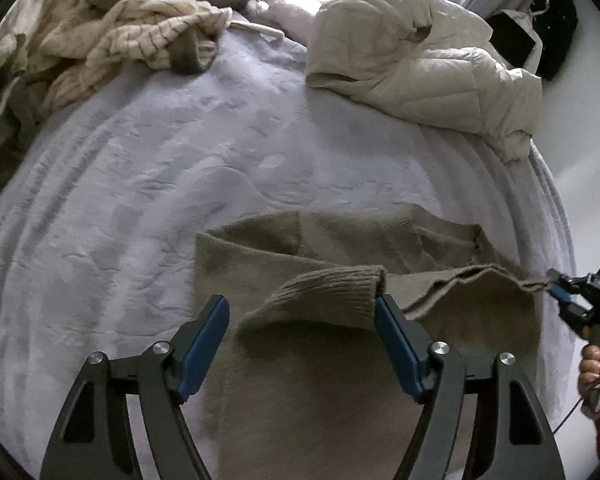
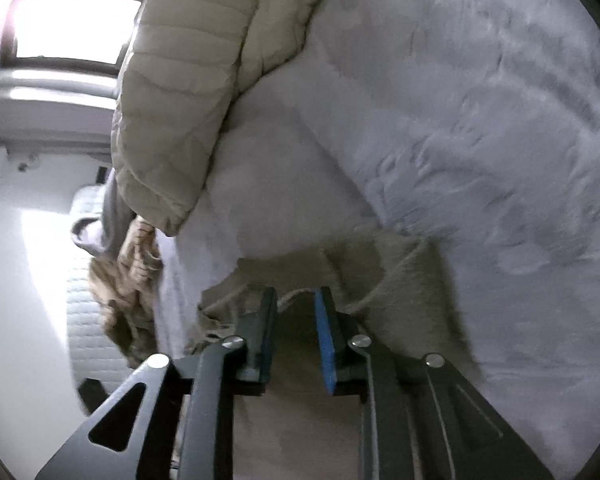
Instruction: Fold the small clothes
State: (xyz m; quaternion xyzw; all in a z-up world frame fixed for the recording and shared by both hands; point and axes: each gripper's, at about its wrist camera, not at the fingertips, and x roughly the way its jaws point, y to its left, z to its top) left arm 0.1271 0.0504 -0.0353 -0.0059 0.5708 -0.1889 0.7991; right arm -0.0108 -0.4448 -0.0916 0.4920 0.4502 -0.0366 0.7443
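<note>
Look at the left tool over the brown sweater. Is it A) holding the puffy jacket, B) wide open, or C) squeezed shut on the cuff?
B: the left tool has its blue fingers spread wide either side of the brown sweater cuff, gripping nothing.

The right gripper [image 2: 296,300] reaches low over the bed [image 2: 480,100], its two fingers [image 2: 326,340] set a narrow gap apart with one blue pad facing inward. A thin edge of the olive knit garment [image 2: 400,280] runs between the tips; whether it is pinched is hard to tell. The garment lies rumpled on the pale lilac cover beneath them. Further up, a cream quilted jacket [image 2: 180,100] drapes over the bed's edge. A tan striped cloth [image 2: 128,280] hangs at the bedside, and a bright window [image 2: 72,24] glares beyond.
</note>
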